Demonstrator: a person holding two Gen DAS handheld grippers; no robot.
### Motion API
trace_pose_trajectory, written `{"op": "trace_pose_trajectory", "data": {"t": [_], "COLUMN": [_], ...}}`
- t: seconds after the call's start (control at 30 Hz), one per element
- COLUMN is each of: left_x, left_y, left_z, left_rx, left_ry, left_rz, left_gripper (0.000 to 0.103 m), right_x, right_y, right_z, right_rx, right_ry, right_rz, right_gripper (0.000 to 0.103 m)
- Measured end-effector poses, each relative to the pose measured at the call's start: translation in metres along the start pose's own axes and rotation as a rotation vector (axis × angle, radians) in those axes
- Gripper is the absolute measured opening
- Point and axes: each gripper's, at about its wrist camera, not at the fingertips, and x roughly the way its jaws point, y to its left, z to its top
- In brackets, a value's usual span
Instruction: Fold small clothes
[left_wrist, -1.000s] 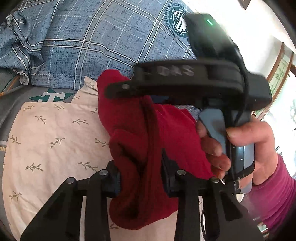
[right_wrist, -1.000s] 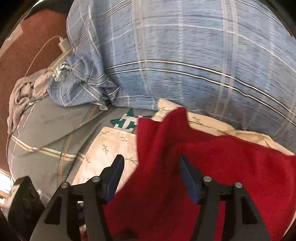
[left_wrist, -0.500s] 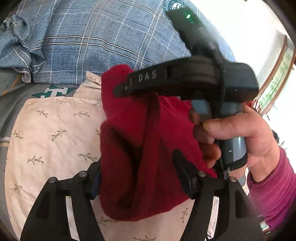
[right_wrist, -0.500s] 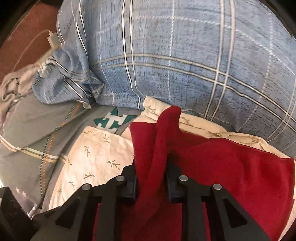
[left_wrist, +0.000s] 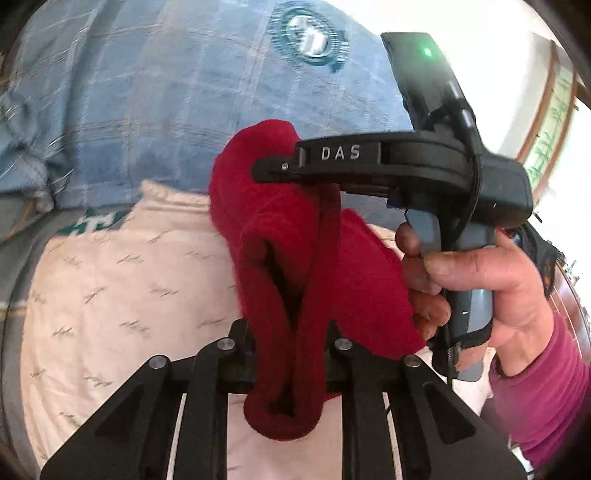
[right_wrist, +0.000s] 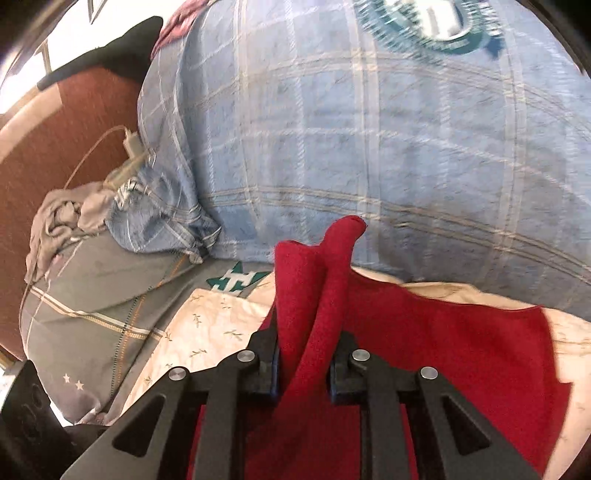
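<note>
Both tongs just clamped down: our left gripper (left_wrist: 291, 354) and right gripper (right_wrist: 304, 363) each pinch a bunch of the red cloth (left_wrist: 295, 251), mid-frame over the cream sheet (left_wrist: 110, 295). Still crumpled, no fold made yet; we've barely started

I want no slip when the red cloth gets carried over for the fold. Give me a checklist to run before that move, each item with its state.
1. Left tongs clamped on the red cloth: ok; they have just been closing, with cloth between them.
2. Right tongs clamped on it: ok.
3. Held edges raised off the cream leaf-print sheet: ok.
4. Cloth flat between the grips: not ok, bunched.
5. Far right corner lifted: not ok, resting on the sheet.
6. Landing spot free: cannot tell.
</note>
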Motion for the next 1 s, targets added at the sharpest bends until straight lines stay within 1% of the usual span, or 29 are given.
{"op": "trace_pose_trajectory", "data": {"t": [0.13,0.2,0.23,0.3,0.37,0.4,0.57,0.6,0.67,0.73,0.8,0.83,0.87,0.9,0.93,0.97,1.0], "left_x": [0.014,0.023,0.029,0.034,0.052,0.053,0.1,0.107,0.123,0.135,0.144,0.141,0.135,0.128,0.118,0.102,0.087], "left_y": [-0.036,-0.059,-0.07,-0.089,-0.112,-0.122,-0.153,-0.156,-0.162,-0.164,-0.163,-0.165,-0.167,-0.168,-0.167,-0.165,-0.161], "left_z": [0.015,0.021,0.023,0.026,0.028,0.027,0.021,0.019,0.015,0.01,0.005,0.003,0.004,0.005,0.005,0.006,0.008], "left_rx": [0.075,0.111,0.127,0.151,0.182,0.194,0.233,0.233,0.232,0.222,0.202,0.216,0.235,0.256,0.28,0.311,0.341], "left_ry": [0.004,0.015,0.02,0.032,0.053,0.063,0.13,0.14,0.171,0.198,0.229,0.236,0.239,0.241,0.236,0.211,0.177], "left_rz": [-0.028,-0.053,-0.069,-0.094,-0.12,-0.128,-0.139,-0.139,-0.14,-0.14,-0.147,-0.154,-0.16,-0.159,-0.152,-0.137,-0.116], "left_gripper": [0.016,0.016,0.016,0.016,0.015,0.015,0.015,0.015,0.015,0.017,0.026,0.033,0.041,0.046,0.06,0.067,0.068], "right_x": [-0.032,-0.049,-0.054,-0.067,-0.078,-0.084,-0.09,-0.086,-0.081,-0.066,-0.054,-0.054,-0.058,-0.069,-0.077,-0.087,-0.098], "right_y": [-0.036,-0.059,-0.067,-0.09,-0.111,-0.124,-0.168,-0.178,-0.196,-0.213,-0.224,-0.228,-0.231,-0.233,-0.233,-0.232,-0.227], "right_z": [-0.002,-0.005,-0.006,-0.011,-0.016,-0.021,-0.041,-0.046,-0.056,-0.065,-0.074,-0.077,-0.079,-0.079,-0.079,-0.078,-0.076], "right_rx": [0.05,0.082,0.092,0.121,0.152,0.171,0.232,0.245,0.288,0.329,0.36,0.376,0.397,0.421,0.424,0.419,0.401], "right_ry": [-0.043,-0.063,-0.069,-0.083,-0.091,-0.095,-0.088,-0.079,-0.057,-0.016,0.02,0.022,0.011,-0.014,-0.027,-0.04,-0.054], "right_rz": [-0.023,-0.037,-0.042,-0.066,-0.084,-0.095,-0.135,-0.152,-0.16,-0.167,-0.188,-0.191,-0.192,-0.208,-0.216,-0.22,-0.215], "right_gripper": [0.017,0.016,0.014,0.014,0.014,0.014,0.014,0.014,0.014,0.014,0.022,0.035,0.042,0.042,0.042,0.042,0.042]}}
